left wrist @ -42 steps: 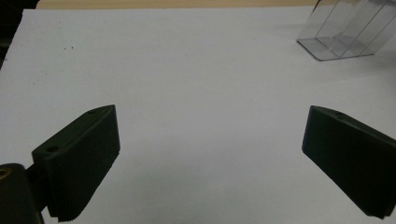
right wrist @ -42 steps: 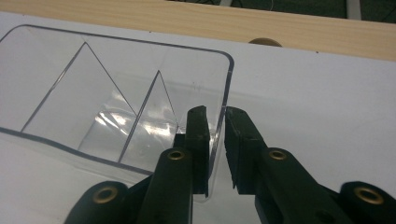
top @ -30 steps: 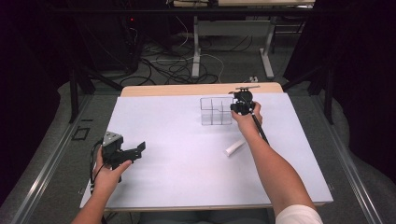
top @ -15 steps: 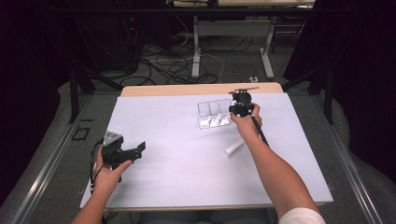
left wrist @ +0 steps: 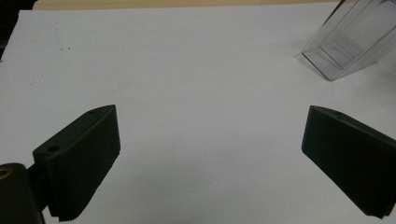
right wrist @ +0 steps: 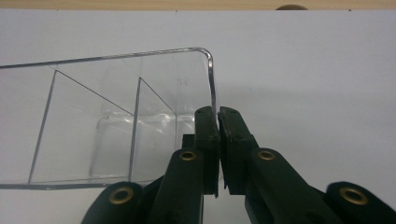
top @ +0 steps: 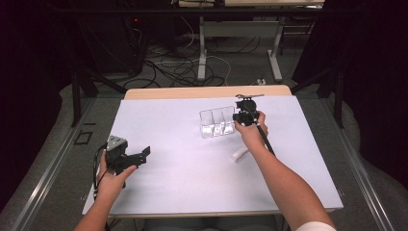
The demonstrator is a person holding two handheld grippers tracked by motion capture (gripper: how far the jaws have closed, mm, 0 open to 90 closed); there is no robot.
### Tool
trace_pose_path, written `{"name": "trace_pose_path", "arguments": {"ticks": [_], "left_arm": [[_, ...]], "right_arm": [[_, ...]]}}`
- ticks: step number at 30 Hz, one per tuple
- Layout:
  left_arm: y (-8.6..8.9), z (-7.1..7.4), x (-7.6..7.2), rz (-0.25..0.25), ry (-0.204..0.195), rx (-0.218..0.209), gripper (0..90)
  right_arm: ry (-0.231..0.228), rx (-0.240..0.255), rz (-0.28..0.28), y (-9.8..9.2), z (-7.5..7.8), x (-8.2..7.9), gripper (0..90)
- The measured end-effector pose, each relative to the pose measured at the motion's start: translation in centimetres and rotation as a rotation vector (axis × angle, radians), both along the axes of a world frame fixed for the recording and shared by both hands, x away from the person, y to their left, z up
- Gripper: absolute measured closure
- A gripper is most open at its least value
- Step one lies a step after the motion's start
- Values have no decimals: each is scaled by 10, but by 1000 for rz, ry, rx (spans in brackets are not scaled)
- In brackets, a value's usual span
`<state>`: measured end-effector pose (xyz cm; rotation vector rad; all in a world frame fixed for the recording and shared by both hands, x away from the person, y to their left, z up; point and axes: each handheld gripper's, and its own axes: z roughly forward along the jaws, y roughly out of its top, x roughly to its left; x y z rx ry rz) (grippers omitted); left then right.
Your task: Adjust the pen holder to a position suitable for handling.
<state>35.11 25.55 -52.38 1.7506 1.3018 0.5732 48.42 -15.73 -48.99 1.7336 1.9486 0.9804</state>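
White tabletop (top: 192, 183); clear three-compartment organizer (right wrist: 107, 126), end wall pinched by right tongs (right wrist: 218, 122); left tongs (left wrist: 210, 158) wide.

— Any lettering on the clear box (right wrist: 107, 126) from where you sit?

— None I can read. Its walls are bare in my right gripper view.

— And the white sheet on the bench (top: 192, 163)?

— Blank too. No label, number or brand shows anywhere on my feeds.

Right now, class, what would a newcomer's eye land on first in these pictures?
The clear three-compartment organizer at the far middle of the white table, its end wall pinched by the right hand-held gripper. Next, the left hand-held gripper at the near left, jaws wide open over bare tabletop.
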Motion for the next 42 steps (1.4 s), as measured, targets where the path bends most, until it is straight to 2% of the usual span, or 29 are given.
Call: {"name": "trace_pose_path", "arguments": {"ticks": [1, 12, 18, 20, 21, 34, 35, 40, 42], "left_arm": [[0, 0, 0, -1, -1, -1, 45], [-1, 0, 0, 0, 4, -4, 45], [-3, 0, 0, -6, 3, -4, 45], [-3, 0, 0, -5, 2, -5, 45], [-3, 0, 0, -5, 2, -5, 45], [-4, 0, 1, -12, 5, 3, 46], [-4, 0, 1, -12, 5, 3, 46], [-4, 0, 1, -12, 6, 5, 46], [-4, 0, 1, -13, 6, 5, 46]], "right_arm": [[13, 5, 0, 1, 1, -4, 866], [35, -3, 25, 0, 3, -22, 866], [62, -3, 30, 0, 4, -32, 864], [70, 13, 30, 0, 4, -34, 863], [66, 5, 36, 0, 4, -35, 863], [67, 45, 21, -1, 2, -35, 848], [69, 60, 26, -1, 2, -35, 840], [63, 68, 31, -3, 0, -40, 784], [43, 80, 36, -3, 0, -44, 749]]}}
